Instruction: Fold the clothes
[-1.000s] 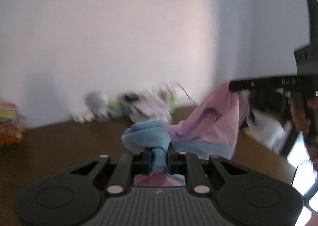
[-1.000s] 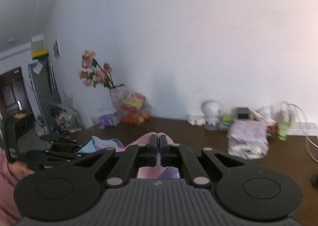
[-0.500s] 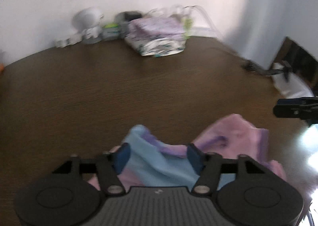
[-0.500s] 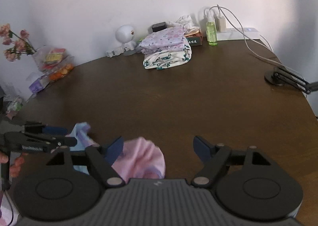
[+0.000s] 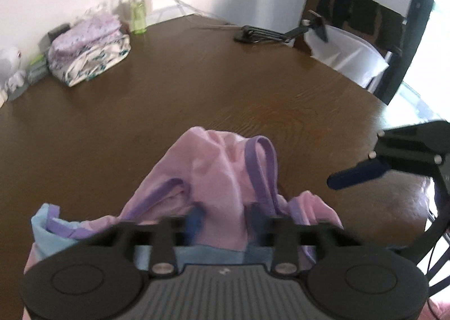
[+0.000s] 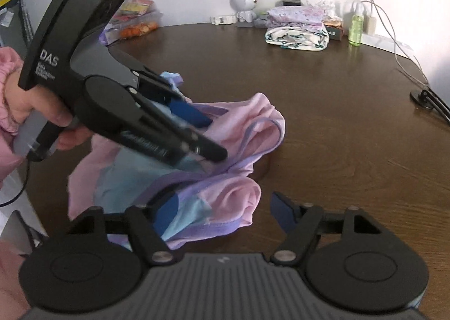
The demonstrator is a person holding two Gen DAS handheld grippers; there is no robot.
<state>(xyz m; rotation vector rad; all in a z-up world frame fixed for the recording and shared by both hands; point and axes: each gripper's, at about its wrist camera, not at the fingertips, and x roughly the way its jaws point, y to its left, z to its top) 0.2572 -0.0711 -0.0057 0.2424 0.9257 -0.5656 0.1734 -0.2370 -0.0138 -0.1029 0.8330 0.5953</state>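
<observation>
A dark wooden table (image 6: 323, 112) fills both views, a folded stack (image 6: 298, 30) at its far edge in the upper right of the right wrist frame. Crumpled at lower centre lies a pink-and-blue garment (image 6: 225, 145) — not yet flat. Both tools stand with fingers apart: the left gripper (image 5: 225, 221) over the cloth, the right gripper (image 6: 225, 211) beside it. Judged next — pinching an edge to spread it.

Soft matt pink-and-blue cloth garment (image 6: 242, 134) on a smooth, faintly glossy dark wood table (image 6: 337, 100).
</observation>
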